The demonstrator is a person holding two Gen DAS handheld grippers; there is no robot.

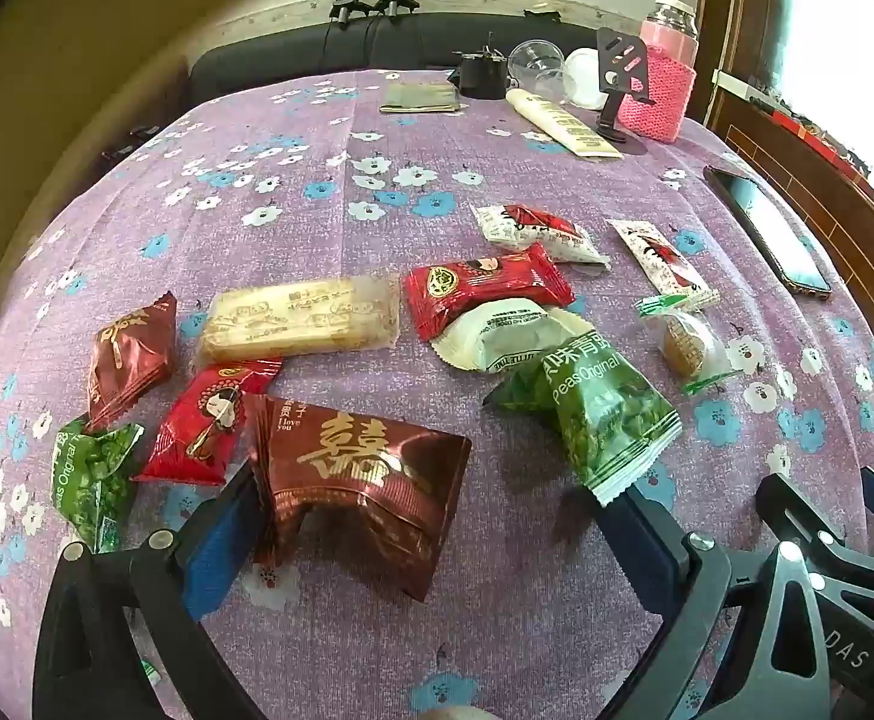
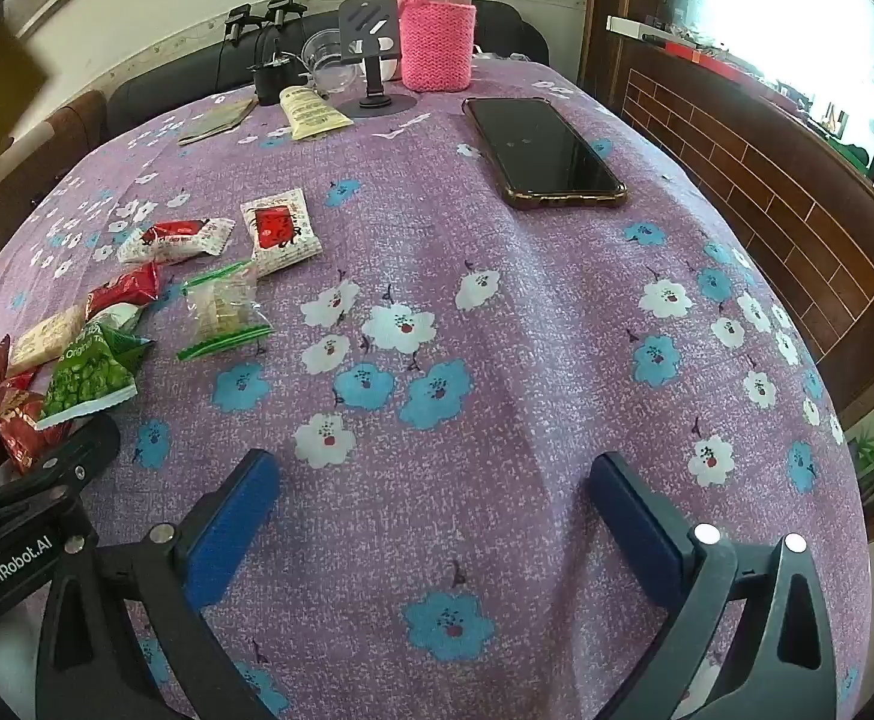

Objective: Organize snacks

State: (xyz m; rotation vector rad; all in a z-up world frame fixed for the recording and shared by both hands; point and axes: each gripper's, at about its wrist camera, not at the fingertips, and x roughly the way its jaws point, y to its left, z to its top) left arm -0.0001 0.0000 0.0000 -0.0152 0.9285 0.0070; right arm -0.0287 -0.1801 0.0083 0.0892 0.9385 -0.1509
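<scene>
Several snack packets lie on the purple flowered tablecloth point(image 1: 317, 192). My left gripper point(image 1: 425, 516) is open, with a dark red foil packet point(image 1: 359, 480) lying between its fingers, against the left pad. A green pea packet point(image 1: 599, 414) lies by the right fingertip. A long pale biscuit pack point(image 1: 299, 318), two red packets point(image 1: 485, 285) point(image 1: 209, 426), a white packet point(image 1: 509, 336) and another green one point(image 1: 92, 474) lie around. My right gripper point(image 2: 431, 504) is open and empty over bare cloth; the snacks point(image 2: 95, 372) sit to its left.
A phone point(image 2: 545, 150) lies at the right of the table. At the far edge stand a pink knitted flask point(image 2: 437, 36), a phone stand point(image 2: 371, 60), a cream tube point(image 2: 311, 111), clear cups point(image 1: 536, 63) and a flat pouch point(image 1: 419, 97). A dark sofa is behind.
</scene>
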